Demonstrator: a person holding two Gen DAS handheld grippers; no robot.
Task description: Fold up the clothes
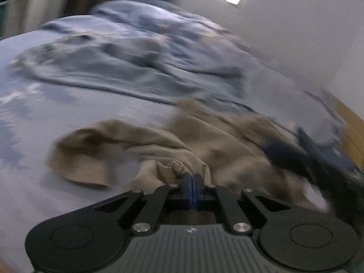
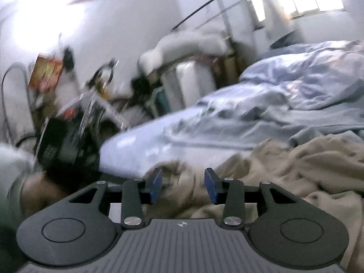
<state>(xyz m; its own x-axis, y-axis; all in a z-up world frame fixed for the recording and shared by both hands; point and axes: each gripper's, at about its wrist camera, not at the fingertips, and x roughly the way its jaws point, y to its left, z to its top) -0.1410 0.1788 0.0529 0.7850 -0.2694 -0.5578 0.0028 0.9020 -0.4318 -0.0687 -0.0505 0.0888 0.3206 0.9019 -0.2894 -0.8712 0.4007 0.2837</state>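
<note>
On the bed (image 1: 34,193), the crumpled garment (image 1: 159,141) lies just ahead of my left hand-held gripper (image 1: 193,178), with the duvet (image 1: 136,34) heaped behind it.

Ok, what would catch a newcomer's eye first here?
The crumpled tan garment at the near edge of the blue bed sheet, its fabric bunched at the shut left tongs. The right tongs hang open above the same cloth, with a cluttered corner left of the bed.

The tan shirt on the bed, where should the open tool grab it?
Grab the tan shirt at the loose bunched edge just ahead of the right tool, coming in low and straight. That raised fold fits between its pads; the left tool already pinches another.
</note>
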